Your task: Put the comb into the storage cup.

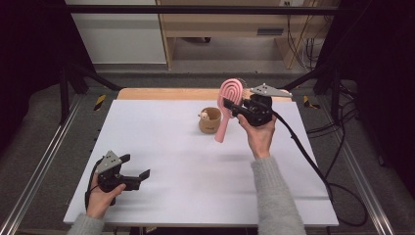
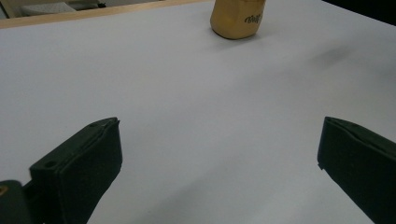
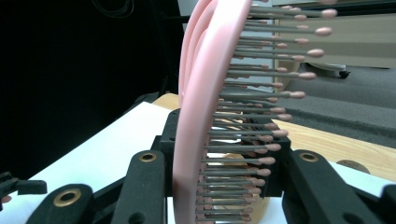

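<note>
One camera hangs above the near edge, looking forward and down over the whole worktop [image 1: 161,161]. The left hand-held gripper [image 1: 135,172] carries a low one skimming the worktop toward the tan cup [image 2: 237,18], also seen from above. The right hand-held gripper [image 1: 238,105] has one pressed close against the pink brush [image 3: 205,112].

The white table [image 1: 161,147] is lying bare in front of my left gripper [image 1: 136,172], whose jaws are standing wide apart with nothing between them, so a straight path across the sheet is staying open. The tan cup [image 1: 209,121] is standing far ahead as the only thing on that surface. Above it, the pink brush [image 1: 229,105] clamped in my right gripper [image 1: 238,106] is hanging just beside the cup, narrowing the room there.
</note>
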A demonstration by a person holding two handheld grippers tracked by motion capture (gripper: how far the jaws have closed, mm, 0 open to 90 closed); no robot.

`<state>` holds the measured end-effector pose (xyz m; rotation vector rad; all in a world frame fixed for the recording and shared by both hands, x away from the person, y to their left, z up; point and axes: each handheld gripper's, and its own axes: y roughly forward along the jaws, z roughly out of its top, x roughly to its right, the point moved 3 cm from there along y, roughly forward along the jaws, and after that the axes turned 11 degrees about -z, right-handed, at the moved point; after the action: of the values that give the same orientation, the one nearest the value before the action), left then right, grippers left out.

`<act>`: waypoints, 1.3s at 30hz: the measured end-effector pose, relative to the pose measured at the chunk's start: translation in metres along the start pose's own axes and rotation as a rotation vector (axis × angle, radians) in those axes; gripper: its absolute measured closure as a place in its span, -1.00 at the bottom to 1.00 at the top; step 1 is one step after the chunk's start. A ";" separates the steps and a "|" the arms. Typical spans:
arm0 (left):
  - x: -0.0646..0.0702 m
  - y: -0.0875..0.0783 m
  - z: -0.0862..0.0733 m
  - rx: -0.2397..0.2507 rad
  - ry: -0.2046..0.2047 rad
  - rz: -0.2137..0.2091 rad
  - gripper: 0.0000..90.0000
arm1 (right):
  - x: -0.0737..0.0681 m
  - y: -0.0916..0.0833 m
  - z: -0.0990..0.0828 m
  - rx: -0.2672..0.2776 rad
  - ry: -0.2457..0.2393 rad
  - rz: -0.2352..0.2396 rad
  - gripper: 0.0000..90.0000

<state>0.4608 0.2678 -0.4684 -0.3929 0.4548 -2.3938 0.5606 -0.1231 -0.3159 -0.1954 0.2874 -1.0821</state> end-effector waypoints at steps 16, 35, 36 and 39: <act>-0.001 -0.001 -0.001 0.002 -0.002 0.001 -1.00 | 0.002 0.016 0.014 0.018 -0.012 -0.051 0.40; -0.002 0.000 -0.002 -0.002 -0.006 -0.001 -1.00 | 0.008 0.036 0.028 0.037 -0.001 -0.098 0.40; -0.002 0.000 -0.002 -0.001 -0.006 -0.001 -1.00 | 0.008 0.037 0.029 0.036 -0.002 -0.102 0.40; -0.002 0.000 -0.002 -0.006 -0.005 -0.002 -1.00 | 0.008 0.041 0.030 0.035 -0.002 -0.109 0.40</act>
<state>0.4616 0.2697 -0.4705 -0.4018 0.4594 -2.3932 0.6081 -0.1115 -0.3009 -0.1825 0.2581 -1.1934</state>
